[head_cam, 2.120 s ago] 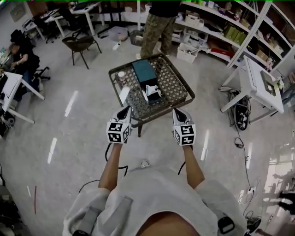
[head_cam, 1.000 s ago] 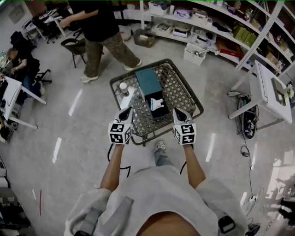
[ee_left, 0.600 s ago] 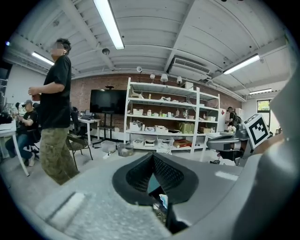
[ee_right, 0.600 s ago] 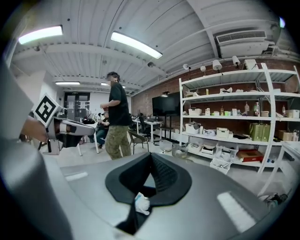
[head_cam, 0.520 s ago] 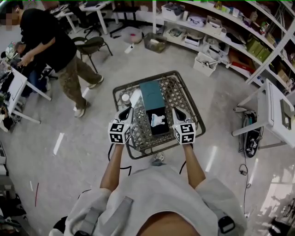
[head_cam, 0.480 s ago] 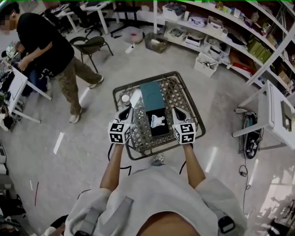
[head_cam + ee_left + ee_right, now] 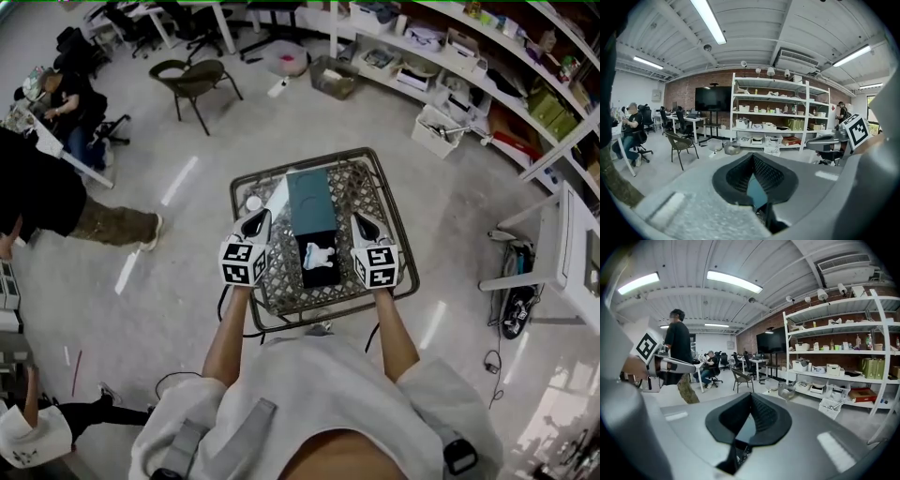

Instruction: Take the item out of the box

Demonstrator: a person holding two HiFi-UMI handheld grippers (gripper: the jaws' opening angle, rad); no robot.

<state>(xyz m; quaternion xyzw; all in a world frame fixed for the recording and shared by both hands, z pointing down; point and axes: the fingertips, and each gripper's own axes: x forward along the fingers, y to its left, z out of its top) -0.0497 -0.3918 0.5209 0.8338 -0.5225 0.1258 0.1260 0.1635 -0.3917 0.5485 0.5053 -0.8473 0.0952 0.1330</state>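
In the head view a black open box (image 7: 319, 265) lies on a small table with a woven metal top (image 7: 281, 281). A white item (image 7: 319, 254) rests inside the box. A flat teal box or lid (image 7: 309, 202) lies just beyond it. My left gripper (image 7: 255, 218) hovers over the table to the left of the black box, and my right gripper (image 7: 361, 221) to its right. Both are apart from the box. In the left gripper view the left gripper (image 7: 753, 156) has its jaws together with nothing held. The right gripper (image 7: 751, 395) looks the same in its own view.
A small white jar (image 7: 253, 202) and a white sheet (image 7: 277, 195) sit at the table's far left. A chair (image 7: 195, 82) stands beyond, shelves (image 7: 487, 66) run along the right, a white bench (image 7: 581, 253) is at far right. A person (image 7: 56, 202) walks at the left.
The table has come nearer and now lies between and under the two grippers. The walking person has crossed from the back to the left edge. Both grippers stay shut.
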